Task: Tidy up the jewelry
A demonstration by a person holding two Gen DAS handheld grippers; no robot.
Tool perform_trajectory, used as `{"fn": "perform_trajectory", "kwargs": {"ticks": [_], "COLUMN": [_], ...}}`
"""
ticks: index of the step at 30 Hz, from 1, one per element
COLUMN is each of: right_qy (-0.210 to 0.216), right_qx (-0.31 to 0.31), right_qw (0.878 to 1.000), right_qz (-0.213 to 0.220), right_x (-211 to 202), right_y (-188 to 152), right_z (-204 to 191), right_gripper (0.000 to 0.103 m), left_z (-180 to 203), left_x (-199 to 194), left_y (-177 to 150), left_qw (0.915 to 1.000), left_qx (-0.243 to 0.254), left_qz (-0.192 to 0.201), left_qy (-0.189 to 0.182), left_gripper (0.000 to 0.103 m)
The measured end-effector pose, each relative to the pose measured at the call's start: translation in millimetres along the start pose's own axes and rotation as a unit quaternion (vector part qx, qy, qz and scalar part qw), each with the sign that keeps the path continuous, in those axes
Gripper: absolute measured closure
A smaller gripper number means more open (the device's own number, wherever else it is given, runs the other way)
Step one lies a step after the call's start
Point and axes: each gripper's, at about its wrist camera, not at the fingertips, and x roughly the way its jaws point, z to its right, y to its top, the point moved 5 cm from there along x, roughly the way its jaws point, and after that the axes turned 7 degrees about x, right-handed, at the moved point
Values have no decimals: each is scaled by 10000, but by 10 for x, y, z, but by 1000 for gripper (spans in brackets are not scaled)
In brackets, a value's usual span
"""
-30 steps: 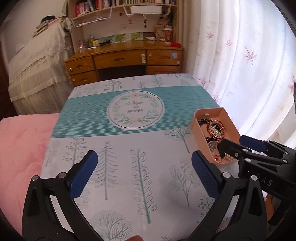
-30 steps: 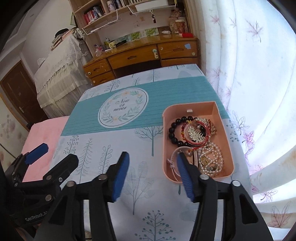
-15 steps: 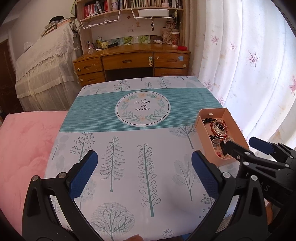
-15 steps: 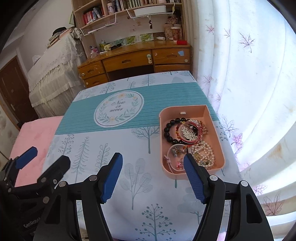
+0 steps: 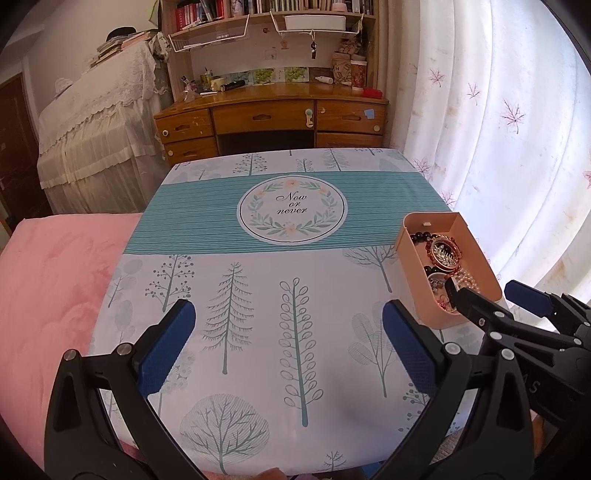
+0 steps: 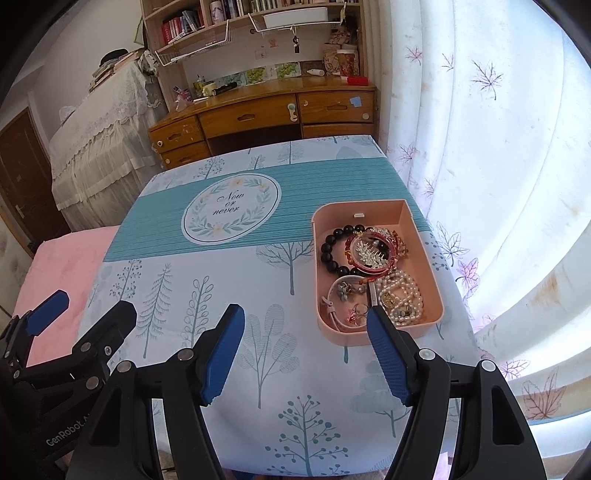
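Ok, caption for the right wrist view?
Open right tongs hover before a pink tray of bracelets and pearls on the tree-print tablecloth.

A tablecloth (image 5: 258, 295) printed with trees and a teal band is spread over the table, with "Now or never" lettered in a wreath. A wooden desk (image 5: 273, 118) with drawers is seen behind, under bookshelves (image 5: 258, 11). A pink blanket (image 5: 48, 295) is laid at left, and leaf-patterned curtains (image 6: 480, 129) are hung at right.
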Motion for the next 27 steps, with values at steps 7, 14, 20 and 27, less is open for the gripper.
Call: {"fn": "perform_trajectory", "kwargs": {"ticks": [7,14,20,27], "right_qy": [-10,-7,-12,-16], "right_qx": [11,15,22,23], "right_qw": [10000,10000,10000,10000], "right_qz": [-4,-10,-25,-32], "right_x": [-26,-30,-22,-21], "right_y": [-12,-14,-15,-21], "right_z": [7,8,5,5], "right_gripper": [33,33,33,33], "left_z": [7,1,-2,-3], "left_x": [-2,2,6,12], "left_y": [-18,-37,-41,-47], "left_qw": [10000,10000,10000,10000], "left_qx": [-17,-42,-44,-48], "left_qz": [-13,-39,-48,-59], "left_qy": [-7,-32,-50,-56], "left_gripper": [2,2,2,2]}}
